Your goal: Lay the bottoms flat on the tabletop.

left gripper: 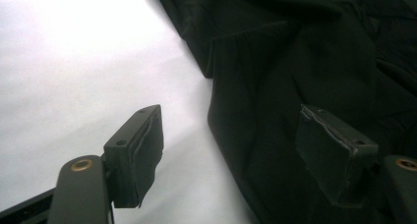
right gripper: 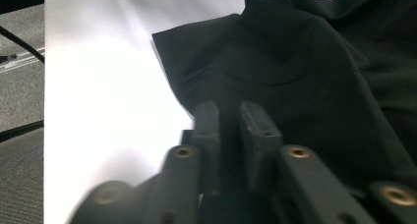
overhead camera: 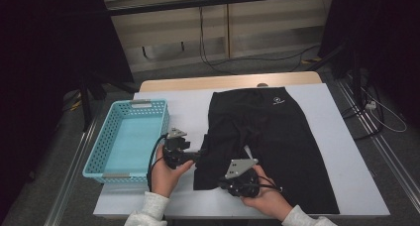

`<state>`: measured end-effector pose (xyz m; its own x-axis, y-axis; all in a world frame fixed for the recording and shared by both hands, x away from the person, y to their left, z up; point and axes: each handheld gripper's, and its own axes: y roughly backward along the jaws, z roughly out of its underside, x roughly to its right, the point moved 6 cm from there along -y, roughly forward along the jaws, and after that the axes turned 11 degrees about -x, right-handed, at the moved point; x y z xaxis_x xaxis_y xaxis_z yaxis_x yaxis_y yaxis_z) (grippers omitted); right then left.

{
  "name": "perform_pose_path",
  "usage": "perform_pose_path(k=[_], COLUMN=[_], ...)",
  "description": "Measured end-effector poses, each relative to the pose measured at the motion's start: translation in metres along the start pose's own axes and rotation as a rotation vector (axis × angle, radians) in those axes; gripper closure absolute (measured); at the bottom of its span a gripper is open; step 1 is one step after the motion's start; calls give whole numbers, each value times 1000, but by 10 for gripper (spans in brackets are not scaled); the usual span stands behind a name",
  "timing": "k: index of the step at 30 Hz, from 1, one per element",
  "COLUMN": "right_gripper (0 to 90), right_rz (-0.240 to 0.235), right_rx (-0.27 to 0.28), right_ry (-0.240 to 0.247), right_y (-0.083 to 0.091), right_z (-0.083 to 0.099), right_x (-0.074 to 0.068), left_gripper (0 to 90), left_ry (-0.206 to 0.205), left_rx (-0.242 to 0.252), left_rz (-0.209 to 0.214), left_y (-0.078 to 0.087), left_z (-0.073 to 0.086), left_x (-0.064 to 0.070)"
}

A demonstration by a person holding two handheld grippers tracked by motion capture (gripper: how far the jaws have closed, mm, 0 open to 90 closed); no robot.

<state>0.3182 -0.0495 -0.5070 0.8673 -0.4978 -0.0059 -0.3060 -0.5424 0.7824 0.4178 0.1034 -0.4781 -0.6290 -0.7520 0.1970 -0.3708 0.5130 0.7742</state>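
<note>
Right gripper (right gripper: 231, 123): jaws pinching a fold of the black shorts (overhead camera: 277, 141).
Left gripper (left gripper: 241, 150): jaws gaping apart, straddling the shorts' edge.
Basket (overhead camera: 96, 159): sitting left.

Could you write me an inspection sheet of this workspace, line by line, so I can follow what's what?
Surface: white table, wooden strip along its far edge.
Job's things: black shorts spread flat, the near left part folded over and rumpled.
Clutter: blue basket at the table's left, nothing seen in it.
Grippers: left gripper open, one jaw over bare table, the other over the shorts' edge; right gripper closed on the shorts' near hem.
Cables: black cable trailing from the left gripper; more wires on the floor beyond.
Surroundings: grey floor, pale panelled wall, dark curtains either side.
</note>
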Motion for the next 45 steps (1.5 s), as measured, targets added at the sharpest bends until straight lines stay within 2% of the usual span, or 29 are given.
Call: perform_pose_path(k=[3,6,13,20,22,25,28,30,31,32,33,35,36,38,39,40,42,43,45], right_gripper=[879,885,889,879,772,631,561,531,520,496,501,515,539,611,650,691,836,876,892], right_rz=[-20,-28,-87,-161,-155,-118,-101,-85,-88,-69,-41,-41,-33,-5,5,1,-7,-19,-28], right_rx=[4,1,-26,-55,-38,0,36,50,55,49,38,25,21,12,8,7,3,0,1], right_ry=[-16,-22,-30,-2,-5,1,-28,-64,-72,-77,-80,-85,-88,-53,-57,-70,-77,-81,-92], right_y=[1,2,9,17,17,17,16,14,13,11,8,2,-1,-2,-2,-2,-2,-1,-1], right_z=[0,1,6,14,12,8,3,0,-1,-2,-2,-1,-1,-2,-2,-2,-2,-2,-2], right_x=[1,3,0,-8,-7,-3,5,11,14,17,20,22,22,21,22,22,22,22,21], left_gripper=[267,266,265,265,265,265,265,265,265,265,265,266,266,267,267,267,267,267,267], left_ry=[-8,-5,2,3,-1,-5,-1,-4,-9,-8,-6,-10,-7,-5,-5,-2,-3,-4,-4], left_rx=[0,5,19,12,11,12,15,13,10,10,10,12,19,23,25,25,24,25,27], left_rz=[-1,-3,-8,-11,-11,-12,-12,-12,-17,-18,-18,-22,-22,-25,-27,-25,-26,-25,-25], left_y=[0,1,5,4,3,4,4,4,3,3,3,3,3,4,4,4,4,4,4], left_z=[0,-1,-3,-2,-2,-3,-3,-2,-2,-2,-2,-2,-2,-3,-3,-3,-3,-3,-3], left_x=[1,0,-2,-4,-4,-3,-3,-3,-3,-3,-3,-3,-3,-4,-4,-4,-3,-3,-3])
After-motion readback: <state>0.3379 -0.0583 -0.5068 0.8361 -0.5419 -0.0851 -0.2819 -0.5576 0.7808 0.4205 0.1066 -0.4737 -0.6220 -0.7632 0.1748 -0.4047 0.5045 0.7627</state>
